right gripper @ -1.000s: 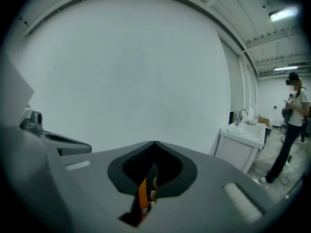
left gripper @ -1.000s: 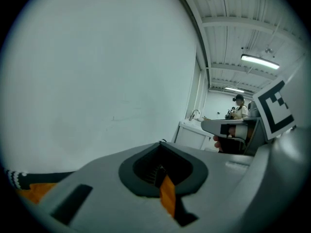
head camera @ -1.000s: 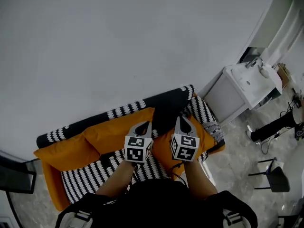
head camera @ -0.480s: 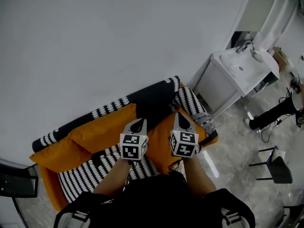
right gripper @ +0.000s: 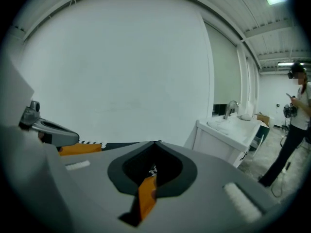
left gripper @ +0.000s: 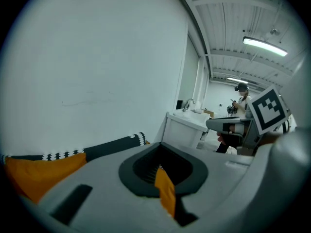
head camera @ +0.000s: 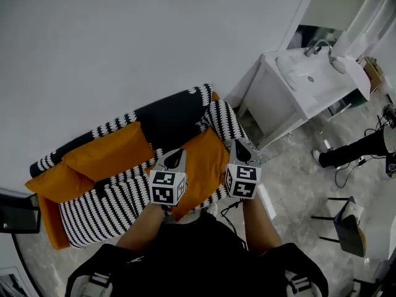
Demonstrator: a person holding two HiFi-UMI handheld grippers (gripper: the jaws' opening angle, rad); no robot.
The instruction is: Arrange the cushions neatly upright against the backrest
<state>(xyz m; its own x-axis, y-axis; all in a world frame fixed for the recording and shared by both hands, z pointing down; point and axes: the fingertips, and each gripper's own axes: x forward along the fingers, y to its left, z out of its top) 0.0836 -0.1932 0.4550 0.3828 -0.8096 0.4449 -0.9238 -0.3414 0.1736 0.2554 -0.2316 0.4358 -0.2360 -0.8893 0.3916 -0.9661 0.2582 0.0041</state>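
A black-and-white striped sofa (head camera: 105, 206) stands against the wall, its backrest (head camera: 167, 113) dark. An orange cushion (head camera: 201, 166) lies tilted over the sofa's right half. My left gripper (head camera: 174, 158) is shut on its left edge and my right gripper (head camera: 241, 148) on its right edge. A sliver of orange fabric (left gripper: 166, 191) shows between the shut jaws in the left gripper view, and orange fabric (right gripper: 146, 195) does likewise in the right gripper view. Two more orange cushions (head camera: 108, 150) (head camera: 59, 181) lean against the backrest at the left.
A white cabinet with a sink (head camera: 303, 82) stands just right of the sofa. Beyond it a person (right gripper: 294, 125) stands on the tiled floor, near cables and a dark chair (head camera: 346, 224). A dark object (head camera: 15, 218) sits left of the sofa.
Both grippers have drawn back from the backrest toward the sofa's front edge, taking the orange cushion with them. Both jaws stayed shut.
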